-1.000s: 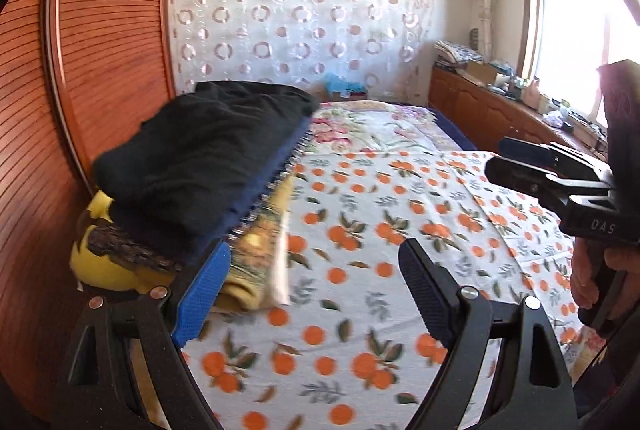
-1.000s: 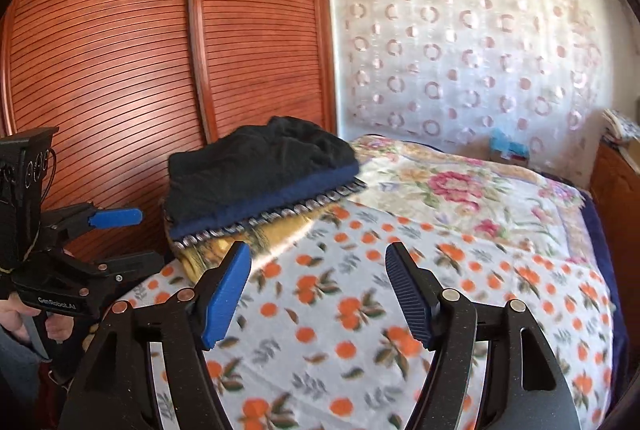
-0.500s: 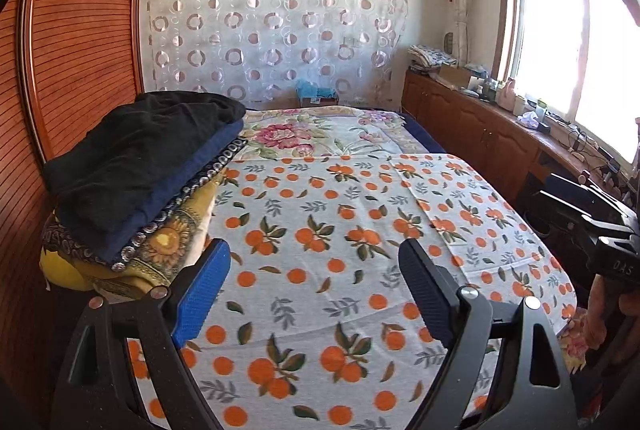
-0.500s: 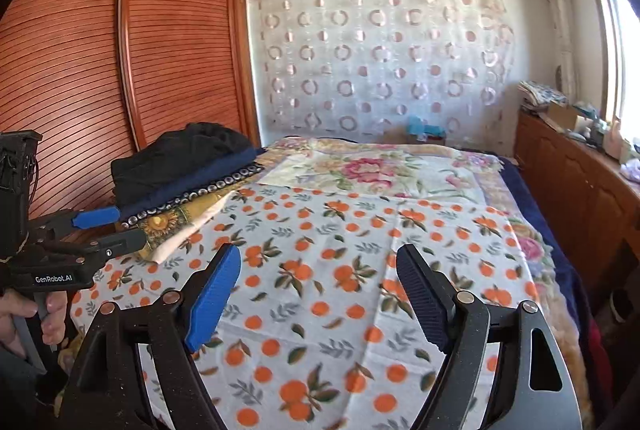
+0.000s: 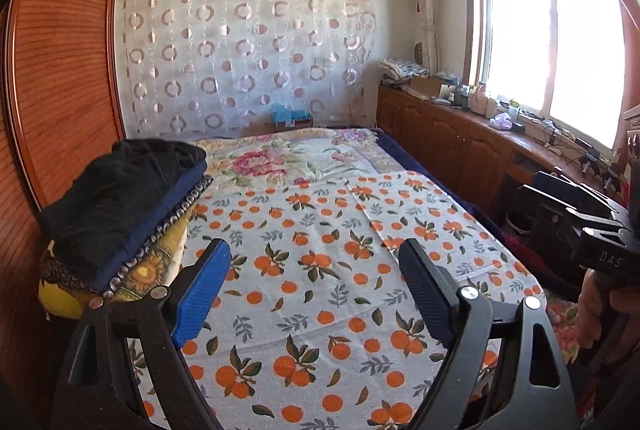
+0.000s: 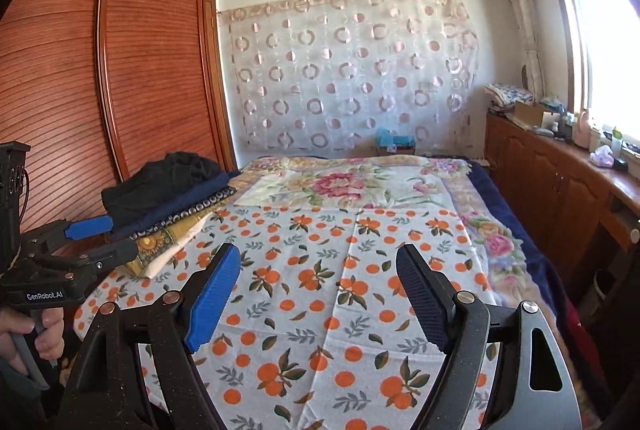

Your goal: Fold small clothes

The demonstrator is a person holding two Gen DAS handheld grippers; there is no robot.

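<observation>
A stack of folded clothes, black on top, then navy, patterned and yellow, sits at the bed's left edge by the wardrobe; it also shows in the right wrist view. My left gripper is open and empty above the orange-print sheet, to the right of the stack. My right gripper is open and empty over the same sheet. The left gripper also shows at the left of the right wrist view, its jaws apart.
A wooden wardrobe stands along the left. A floral blanket covers the far bed. A low wooden cabinet with clutter runs under the window on the right. A patterned curtain hangs on the back wall.
Both grippers have pulled back and swung right, away from the clothes stack, so more of the room shows. Both stayed open and empty.
</observation>
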